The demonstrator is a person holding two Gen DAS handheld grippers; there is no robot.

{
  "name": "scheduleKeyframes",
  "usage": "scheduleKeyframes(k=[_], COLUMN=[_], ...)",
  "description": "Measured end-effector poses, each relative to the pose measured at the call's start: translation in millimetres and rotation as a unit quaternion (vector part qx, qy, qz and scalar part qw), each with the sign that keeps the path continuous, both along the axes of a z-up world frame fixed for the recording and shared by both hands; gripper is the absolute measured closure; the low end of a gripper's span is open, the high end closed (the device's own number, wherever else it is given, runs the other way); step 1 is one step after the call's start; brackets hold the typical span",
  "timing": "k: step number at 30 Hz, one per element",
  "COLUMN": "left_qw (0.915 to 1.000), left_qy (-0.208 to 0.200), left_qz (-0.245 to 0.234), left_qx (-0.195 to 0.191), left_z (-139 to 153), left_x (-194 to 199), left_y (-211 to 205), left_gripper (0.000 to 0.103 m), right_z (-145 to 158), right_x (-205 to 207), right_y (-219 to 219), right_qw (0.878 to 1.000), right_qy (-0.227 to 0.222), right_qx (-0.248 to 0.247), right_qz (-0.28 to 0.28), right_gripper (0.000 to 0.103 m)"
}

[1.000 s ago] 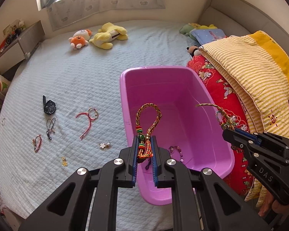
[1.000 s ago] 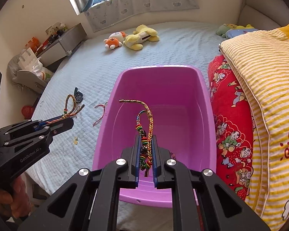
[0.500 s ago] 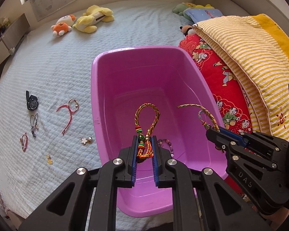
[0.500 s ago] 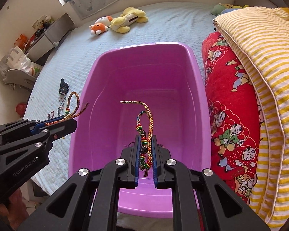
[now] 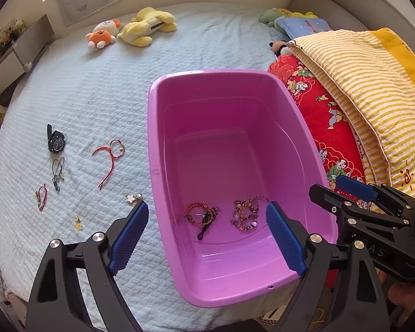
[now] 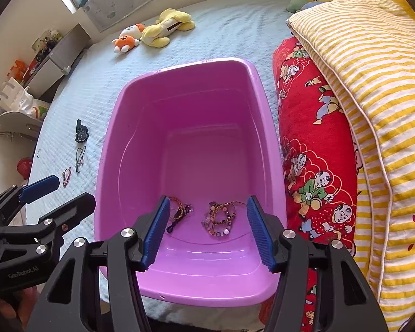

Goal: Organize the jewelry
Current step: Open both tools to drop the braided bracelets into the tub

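- Nearest the cameras, over the near end of the purple tub (image 5: 235,88), both tongs stand open with nothing between their blue pads. The left gripper (image 5: 207,238) gapes widest; the right gripper (image 6: 206,233) stands somewhat narrower. Both sets of jaws have just been opening, and the braided bracelets they carried are out of them.
- On the tub floor at its near end lie two heaps: a braided bracelet with a dark tassel (image 5: 202,217) on the left and a beaded tangle with a second braid (image 5: 244,214) on the right, near each other but apart. Judgement: each hand released straight above the tub so the pieces would fall inside its walls, not onto the bedding.
- Both tools point steeply down, side by side, and each shows at the edge of the other's view. Judgement: they sit close, so they should draw apart before either swings sideways.
- Left of the tub, on the pale blue quilt (image 5: 96,96), loose pieces wait: a flower charm (image 5: 130,197) just beside the tub wall, a small yellow charm (image 5: 77,222), a red cord bracelet (image 5: 110,160), a pink cord (image 5: 41,196), a dark cord loop (image 5: 57,173) and a black watch (image 5: 55,142).
- Judgement: that side is open and flat, giving free room for the left tool. The tub's left rim is the only edge to clear on the return.
- Right of the tub, a red printed quilt (image 6: 312,138) presses against the wall, with a yellow striped blanket (image 6: 373,69) over it; there is little room that way.
- Farthest off, plush toys (image 5: 141,27) lie well clear of the work.
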State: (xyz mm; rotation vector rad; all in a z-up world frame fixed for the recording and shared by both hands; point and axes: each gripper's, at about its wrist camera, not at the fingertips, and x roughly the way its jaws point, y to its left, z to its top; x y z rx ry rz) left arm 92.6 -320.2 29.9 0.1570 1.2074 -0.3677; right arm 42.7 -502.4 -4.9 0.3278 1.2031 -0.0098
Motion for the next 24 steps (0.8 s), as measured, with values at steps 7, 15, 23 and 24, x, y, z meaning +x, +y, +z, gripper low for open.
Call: scheduleKeyframes(k=[7,15,23,24], left_qw=[0.9999,0.9997,0.9986,0.9984], left_qy=[-0.011,-0.014,-0.026,-0.028], left_qz=[0.006,0.020,0.045,0.050], left_qx=[0.000,-0.004,-0.007,-0.009], left_z=[9,20,36,38], left_x=[-4,-12,-23,-25], left_y=[10,27,54,58], left_gripper=[0.018,0.018,0.018,0.018], right_z=[7,15,27,29], right_x=[-6,-17,-25,-25], right_y=[5,20,33,35], right_qw=[1.000,1.000,0.999,0.999], right_qy=[-0.002,-0.003,-0.005,-0.007], right_qx=[0.010,0.019,0.027,0.028], right_qz=[0.002,0.009,0.028,0.032], right_gripper=[0.046,0.046,0.043,0.042])
